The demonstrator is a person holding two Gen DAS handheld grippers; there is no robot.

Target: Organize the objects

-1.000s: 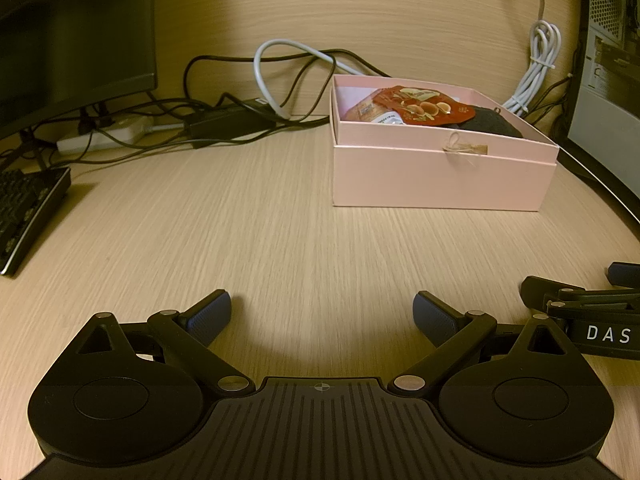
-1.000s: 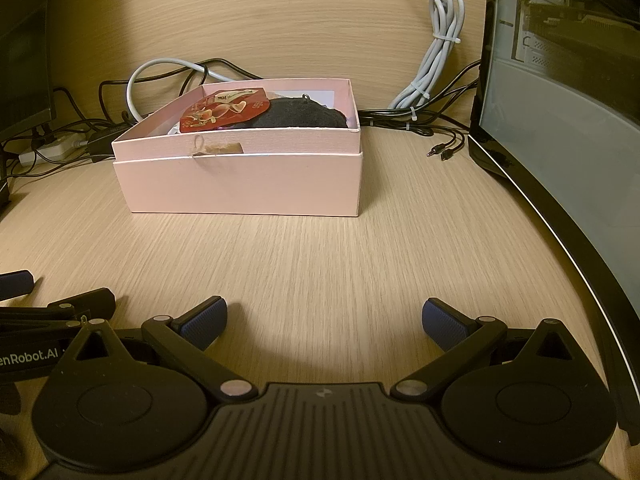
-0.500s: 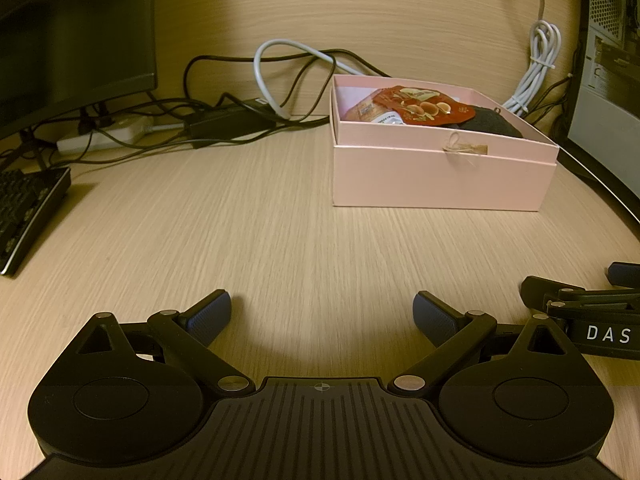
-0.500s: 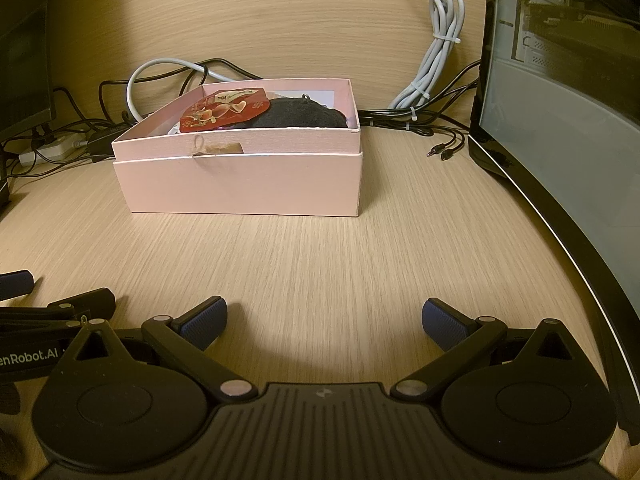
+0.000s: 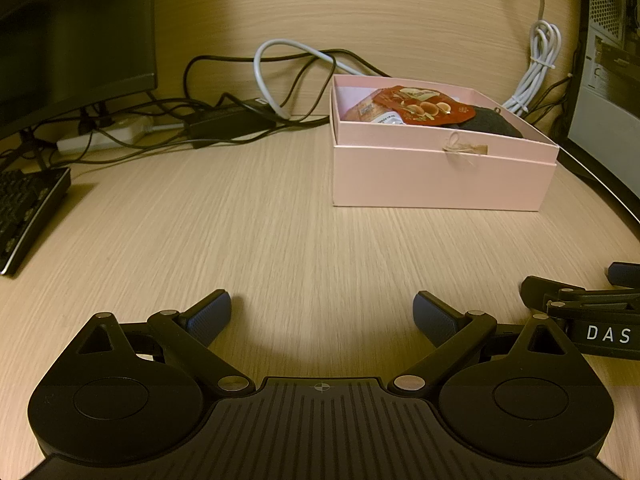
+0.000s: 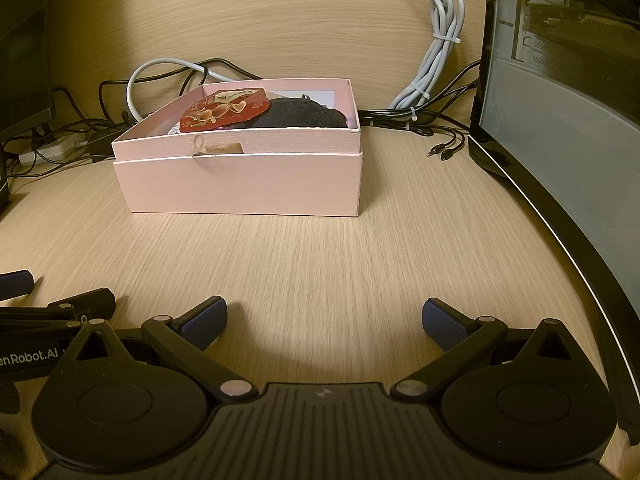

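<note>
An open pink box point(image 5: 440, 178) stands on the wooden desk, ahead and right of my left gripper point(image 5: 322, 312). It holds a red snack packet point(image 5: 424, 106), a dark grey pouch point(image 5: 490, 122) and other packets partly hidden beneath. In the right wrist view the pink box point(image 6: 244, 184) is ahead and left of my right gripper point(image 6: 324, 318), with the red packet point(image 6: 224, 114) and grey pouch point(image 6: 304, 114) inside. Both grippers are open, empty and low over the desk, side by side. The right gripper's fingers point(image 5: 624, 274) show at the left view's right edge.
A monitor point(image 5: 72, 40) and keyboard point(image 5: 28, 212) stand at the left, with a power strip and tangled cables point(image 5: 224, 120) behind. A bundled white cable point(image 6: 440, 48) hangs at the back wall. A computer case point(image 6: 560, 100) stands at the right, loose plugs point(image 6: 444, 154) beside it.
</note>
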